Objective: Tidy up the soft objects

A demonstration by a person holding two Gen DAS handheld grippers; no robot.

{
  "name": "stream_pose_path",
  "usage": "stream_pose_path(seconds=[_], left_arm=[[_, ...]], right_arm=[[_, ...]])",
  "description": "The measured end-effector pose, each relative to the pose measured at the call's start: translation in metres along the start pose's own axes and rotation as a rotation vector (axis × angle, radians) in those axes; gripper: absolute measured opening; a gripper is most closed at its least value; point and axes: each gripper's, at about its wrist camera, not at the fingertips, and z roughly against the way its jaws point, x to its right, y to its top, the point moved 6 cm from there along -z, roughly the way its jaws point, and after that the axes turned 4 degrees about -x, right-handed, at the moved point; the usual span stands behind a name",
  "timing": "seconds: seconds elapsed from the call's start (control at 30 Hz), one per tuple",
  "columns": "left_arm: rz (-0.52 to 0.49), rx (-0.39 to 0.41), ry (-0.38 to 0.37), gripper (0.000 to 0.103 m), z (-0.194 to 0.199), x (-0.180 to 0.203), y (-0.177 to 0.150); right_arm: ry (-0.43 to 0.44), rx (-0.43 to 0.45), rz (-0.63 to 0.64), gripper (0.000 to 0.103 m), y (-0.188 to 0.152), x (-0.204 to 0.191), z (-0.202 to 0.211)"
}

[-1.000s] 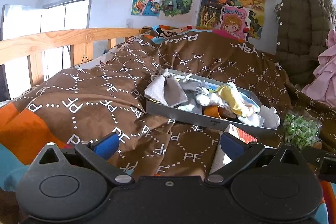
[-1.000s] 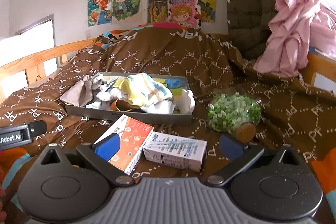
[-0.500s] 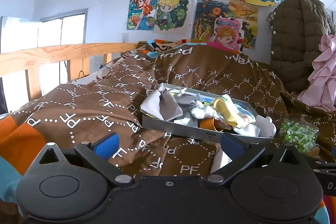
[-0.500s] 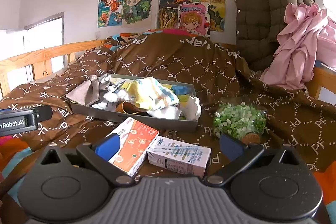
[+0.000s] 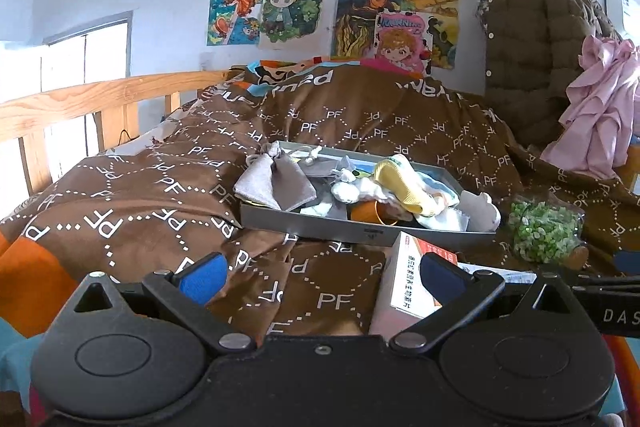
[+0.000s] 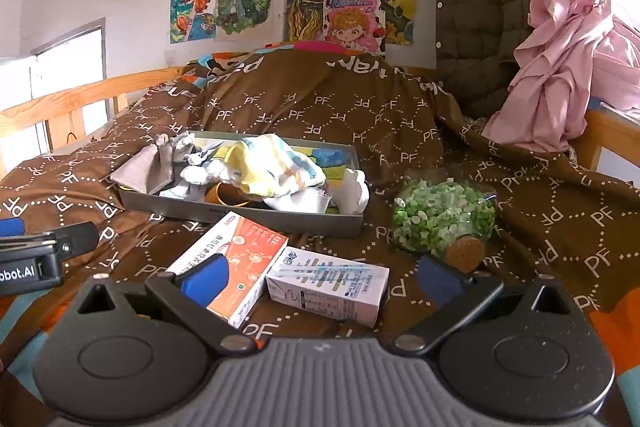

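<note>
A shallow grey tray (image 5: 360, 229) (image 6: 280, 221) lies on the brown bed cover, holding a grey drawstring pouch (image 5: 272, 183) (image 6: 146, 169), a yellow-and-white cloth (image 5: 408, 187) (image 6: 272, 171), a small white plush (image 5: 352, 189) and an orange ring (image 6: 224, 195). My left gripper (image 5: 322, 273) is open, low over the cover, a little short of the tray. My right gripper (image 6: 320, 273) is open too, above two cartons in front of the tray. Nothing is held between either pair of fingers.
An orange-and-white carton (image 6: 232, 259) (image 5: 416, 279) and a blue-and-white carton (image 6: 328, 283) lie before the tray. A corked jar of green bits (image 6: 442, 217) (image 5: 544, 231) lies on its side to the right. A wooden rail (image 5: 80, 103) runs along the left; a quilted coat (image 6: 492, 15) and pink garment (image 6: 560, 75) hang at the right.
Both grippers have drifted slightly, so the tray and cartons shift a little in view. The fingers stay open and nothing has been picked up.
</note>
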Motion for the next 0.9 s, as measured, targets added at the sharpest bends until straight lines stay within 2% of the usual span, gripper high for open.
stream_pose_path(seconds=[0.9], left_arm=[[-0.005, -0.008, 0.011, 0.102, -0.0008, -0.0007, -0.001]], right_arm=[[-0.008, -0.004, -0.007, 0.103, 0.0, 0.0035, -0.0008]])
